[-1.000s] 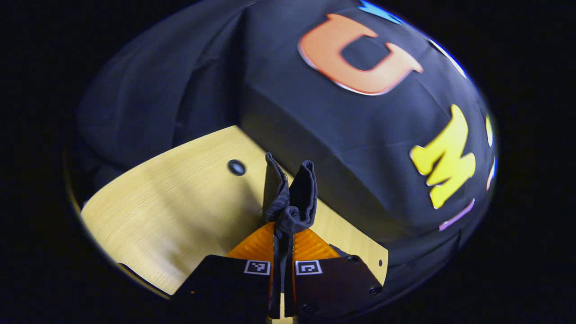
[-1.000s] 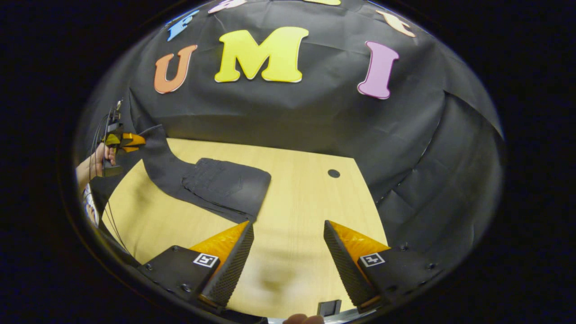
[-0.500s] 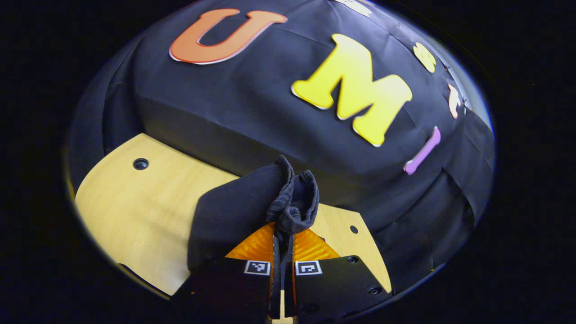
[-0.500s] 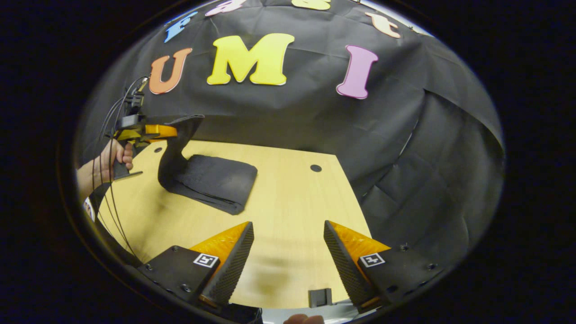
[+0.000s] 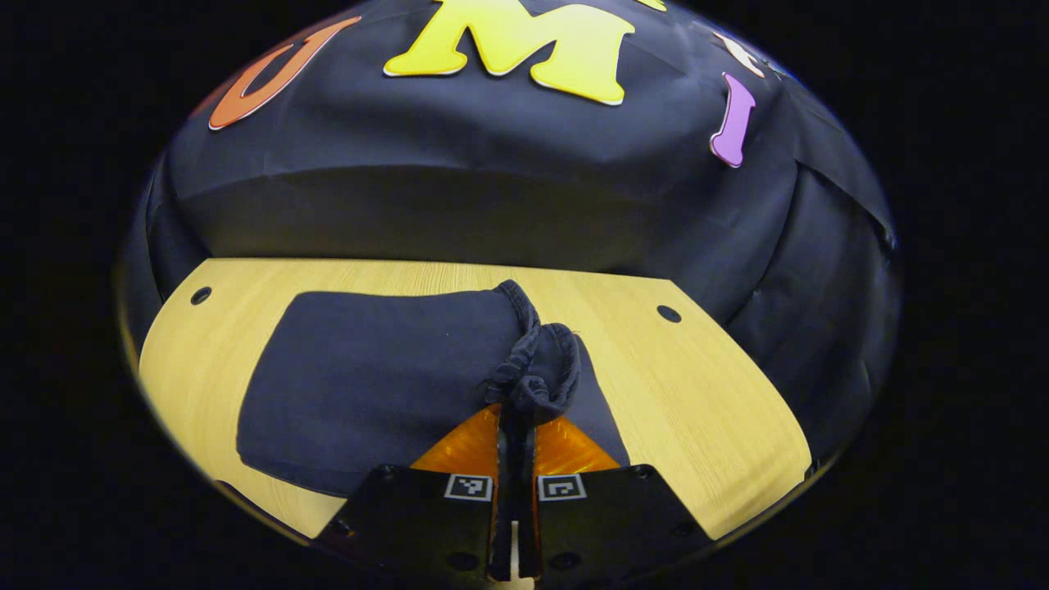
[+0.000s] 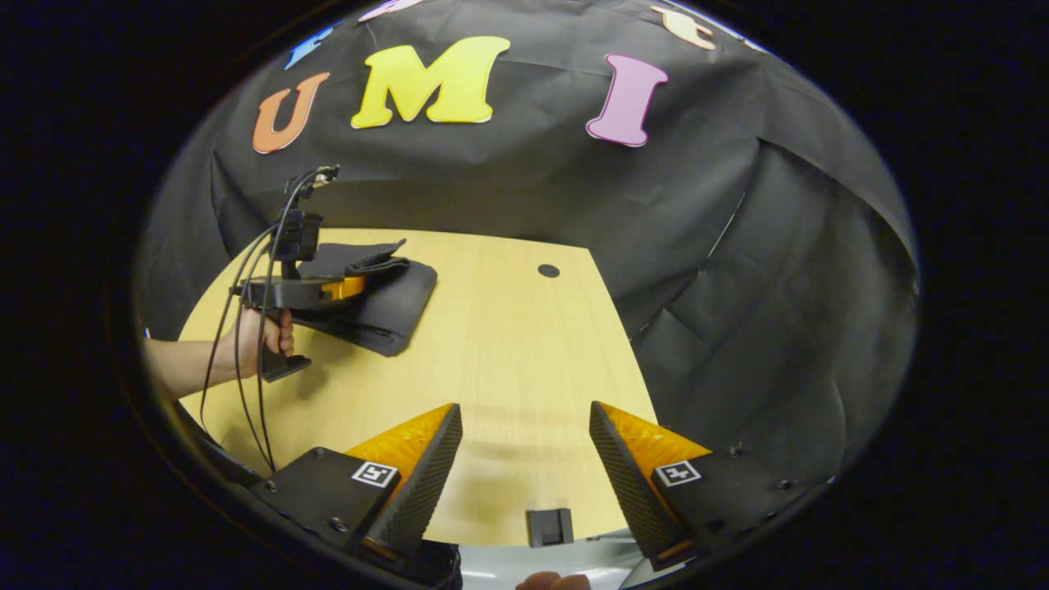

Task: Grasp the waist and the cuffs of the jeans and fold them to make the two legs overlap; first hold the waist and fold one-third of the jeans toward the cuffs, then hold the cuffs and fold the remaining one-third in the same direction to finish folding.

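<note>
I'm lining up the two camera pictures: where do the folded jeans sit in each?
Left gripper view: the dark folded jeans lie lower centre-left, their cuffs bunched just above the jaws.
Right gripper view: small, at upper left, beside the other gripper.
Shared landmark: the dark round hole in the pale wooden table.

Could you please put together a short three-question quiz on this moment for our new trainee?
1. True or false: the right gripper is shut on the jeans.
2. Which gripper holds the bunched cuffs? A) left gripper B) right gripper
3. Fill in: the jeans lie folded on the wooden ____.

Key: 1. False; it is open, apart from the jeans. 2. A. 3. table.
</note>
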Available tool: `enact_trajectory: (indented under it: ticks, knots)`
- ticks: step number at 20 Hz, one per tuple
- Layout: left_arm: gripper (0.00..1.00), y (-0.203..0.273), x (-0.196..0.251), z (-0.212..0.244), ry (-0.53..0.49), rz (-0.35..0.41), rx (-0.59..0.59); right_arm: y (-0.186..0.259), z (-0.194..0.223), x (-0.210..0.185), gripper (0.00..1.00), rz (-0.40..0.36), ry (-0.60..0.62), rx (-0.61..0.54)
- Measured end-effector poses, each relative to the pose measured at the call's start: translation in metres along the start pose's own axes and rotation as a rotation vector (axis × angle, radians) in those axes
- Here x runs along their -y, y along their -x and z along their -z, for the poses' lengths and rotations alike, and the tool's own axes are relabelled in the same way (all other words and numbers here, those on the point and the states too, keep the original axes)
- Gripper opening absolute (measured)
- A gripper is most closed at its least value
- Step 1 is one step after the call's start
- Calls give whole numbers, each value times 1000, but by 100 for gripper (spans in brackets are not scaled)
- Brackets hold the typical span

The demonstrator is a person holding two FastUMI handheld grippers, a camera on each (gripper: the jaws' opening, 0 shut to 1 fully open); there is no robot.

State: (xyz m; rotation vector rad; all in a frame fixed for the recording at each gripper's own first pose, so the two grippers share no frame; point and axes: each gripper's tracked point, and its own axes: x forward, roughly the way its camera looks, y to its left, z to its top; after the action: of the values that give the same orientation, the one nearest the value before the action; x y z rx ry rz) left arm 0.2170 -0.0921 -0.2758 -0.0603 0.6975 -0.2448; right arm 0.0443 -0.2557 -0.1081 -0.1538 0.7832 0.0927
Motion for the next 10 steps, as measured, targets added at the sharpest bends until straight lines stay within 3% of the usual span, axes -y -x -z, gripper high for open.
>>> enact_trajectory:
  ticks: [3, 5, 8, 9, 10]
  knots:
    - [8, -9, 0, 17, 51, -25, -42, -18, 0, -2, 98, -41, -9, -19]
    - [18, -12, 1, 18, 51, -63, -44, -30, -5, -6, 98, -75, -13, -15]
    - [41, -10, 7, 18, -9, -118, -72, -51, -26, -14, 98, -121, -20, 19]
    - [48, -10, 15, 19, -4, -100, -83, -56, -33, -17, 98, -127, -16, 37]
    - [65, -6, 24, 18, 18, -78, -90, -62, -41, -19, 98, -129, -8, 55]
